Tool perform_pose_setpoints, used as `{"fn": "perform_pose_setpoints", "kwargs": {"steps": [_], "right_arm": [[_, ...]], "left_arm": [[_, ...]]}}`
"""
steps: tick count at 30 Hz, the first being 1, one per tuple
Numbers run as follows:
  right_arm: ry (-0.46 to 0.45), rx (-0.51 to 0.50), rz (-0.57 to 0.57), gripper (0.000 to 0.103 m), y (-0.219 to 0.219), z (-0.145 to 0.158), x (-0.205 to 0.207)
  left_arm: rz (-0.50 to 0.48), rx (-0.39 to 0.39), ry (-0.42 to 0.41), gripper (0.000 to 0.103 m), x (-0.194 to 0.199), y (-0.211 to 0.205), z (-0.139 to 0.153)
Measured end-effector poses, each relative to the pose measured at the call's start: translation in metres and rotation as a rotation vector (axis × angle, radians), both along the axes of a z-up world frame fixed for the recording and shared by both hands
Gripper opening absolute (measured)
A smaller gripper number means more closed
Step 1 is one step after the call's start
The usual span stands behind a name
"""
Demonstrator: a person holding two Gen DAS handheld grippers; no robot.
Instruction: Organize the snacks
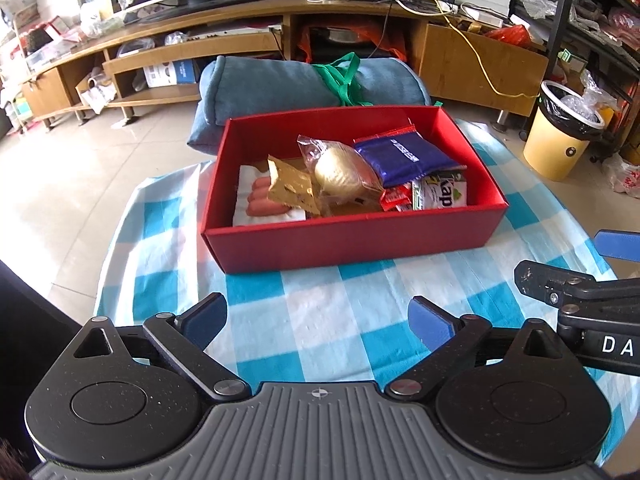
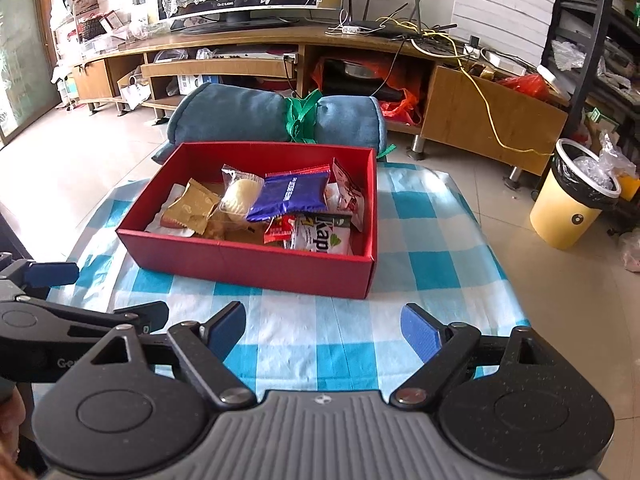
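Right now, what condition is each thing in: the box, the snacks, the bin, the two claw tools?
Red box: lidless, upright on the checked cloth.
Snack packets: all sealed, piled inside the box.
Blue blanket: rolled, tied with a green strap.
Yellow bin: lined, nearly full.
Left gripper: open, empty.
Right gripper: open, empty.

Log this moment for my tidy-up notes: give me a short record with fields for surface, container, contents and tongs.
surface: blue-and-white checked cloth
container: red box on the cloth, no lid
contents: blue packet, round pastry in clear wrap, gold packet, sausages, white-and-green Kap packet
left tongs: open, empty, short of the box
right tongs: open, empty
behind box: rolled blue cushion
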State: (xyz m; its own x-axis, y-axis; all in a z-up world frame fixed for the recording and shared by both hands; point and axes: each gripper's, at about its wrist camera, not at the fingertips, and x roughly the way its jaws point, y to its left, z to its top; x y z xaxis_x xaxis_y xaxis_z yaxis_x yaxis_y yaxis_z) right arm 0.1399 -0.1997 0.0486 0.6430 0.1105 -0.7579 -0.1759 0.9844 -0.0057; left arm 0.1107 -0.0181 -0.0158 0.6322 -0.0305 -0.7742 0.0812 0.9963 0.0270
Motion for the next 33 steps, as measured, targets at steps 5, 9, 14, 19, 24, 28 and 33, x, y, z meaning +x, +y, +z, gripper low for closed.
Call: {"fn": "perform_pose_setpoints", "kwargs": {"steps": [5,9,14,19,24,28,33], "right_arm": [[0.002,0.007,-0.010,0.081,-0.005,0.000,-0.014],[0.004,0.012,-0.012,0.081,-0.006,0.000,-0.022],[0.001,0.016,-0.007,0.081,-0.004,-0.001,-0.035],[0.002,0.017,-0.001,0.081,-0.002,-0.001,-0.046],[0.006,0.016,0.004,0.081,0.000,-0.003,-0.055],[0.013,0.010,0.009,0.081,0.002,-0.006,-0.061],[0.017,0.006,0.016,0.081,0.005,-0.008,-0.066]], "left_arm": [[0.004,-0.015,-0.002,0.100,-0.010,0.002,0.001],[0.001,-0.017,-0.011,0.101,-0.018,0.003,0.001],[-0.007,0.003,-0.032,0.102,-0.031,0.003,0.002],[-0.009,0.007,-0.032,0.103,-0.040,0.005,0.001],[-0.009,0.022,-0.035,0.103,-0.049,0.006,-0.001],[-0.005,0.038,-0.031,0.103,-0.055,0.006,-0.004],[0.003,0.056,-0.035,0.103,-0.062,0.007,-0.005]]}}
